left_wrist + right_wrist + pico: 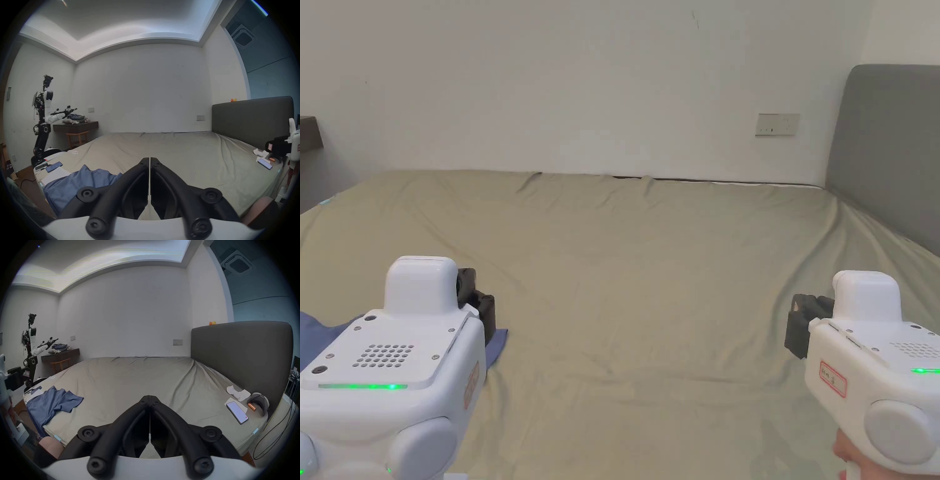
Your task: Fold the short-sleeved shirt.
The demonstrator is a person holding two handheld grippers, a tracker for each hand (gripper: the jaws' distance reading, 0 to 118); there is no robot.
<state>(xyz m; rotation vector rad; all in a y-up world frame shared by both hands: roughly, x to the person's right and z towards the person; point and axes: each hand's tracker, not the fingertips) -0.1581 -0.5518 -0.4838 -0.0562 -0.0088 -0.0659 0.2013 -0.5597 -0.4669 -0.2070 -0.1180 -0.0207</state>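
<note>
Left gripper [149, 164]: jaws closed, empty
Right gripper [149, 397]: jaws closed, empty
Shirt [53, 404]: crumpled, left of both; I open, pinch shoulders, spread flat

Soft even light; fisheye-dark edges

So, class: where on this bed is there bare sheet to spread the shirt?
The broad middle of the bed is bare, from the blue shirt across to the headboard. It is crowded by the phone and white socks.
</note>
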